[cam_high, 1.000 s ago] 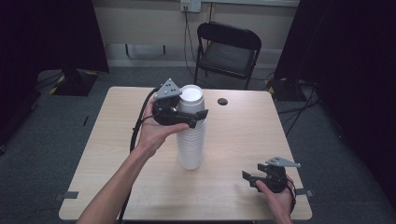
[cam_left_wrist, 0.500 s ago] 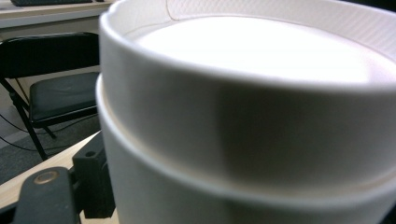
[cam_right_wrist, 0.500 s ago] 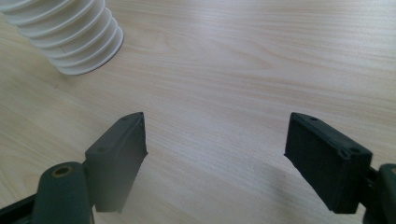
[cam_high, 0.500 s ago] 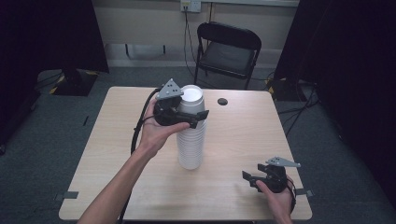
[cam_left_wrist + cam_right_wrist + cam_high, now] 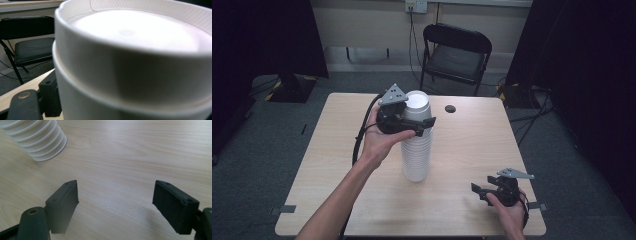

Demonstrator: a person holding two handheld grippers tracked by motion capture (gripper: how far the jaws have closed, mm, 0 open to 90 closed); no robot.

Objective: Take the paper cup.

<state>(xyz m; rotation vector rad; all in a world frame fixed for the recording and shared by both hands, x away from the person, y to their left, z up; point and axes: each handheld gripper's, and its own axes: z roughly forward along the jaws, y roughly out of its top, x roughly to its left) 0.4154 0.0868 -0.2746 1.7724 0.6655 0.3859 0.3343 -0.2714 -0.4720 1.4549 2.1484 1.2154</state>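
A tall stack of upturned white paper cups [image 5: 416, 155] stands mid-table. My left gripper [image 5: 418, 119] is at its top, jaws on either side of the top cup [image 5: 417, 104], shut on it. In the left gripper view that top cup [image 5: 135, 50] is very close, with the rim of the cup under it [image 5: 95, 102] just below and one black jaw at the lower left. My right gripper [image 5: 480, 192] rests low at the table's front right, open. In the right gripper view its jaws [image 5: 115, 200] stand wide apart over bare wood, with the foot of the stack [image 5: 40, 137] at the upper left.
The wooden table [image 5: 472, 145] has a small dark round disc [image 5: 450, 108] near its far edge. A black folding chair [image 5: 457, 55] stands behind the table. The left gripper's cable [image 5: 361, 137] trails down over the table's left side.
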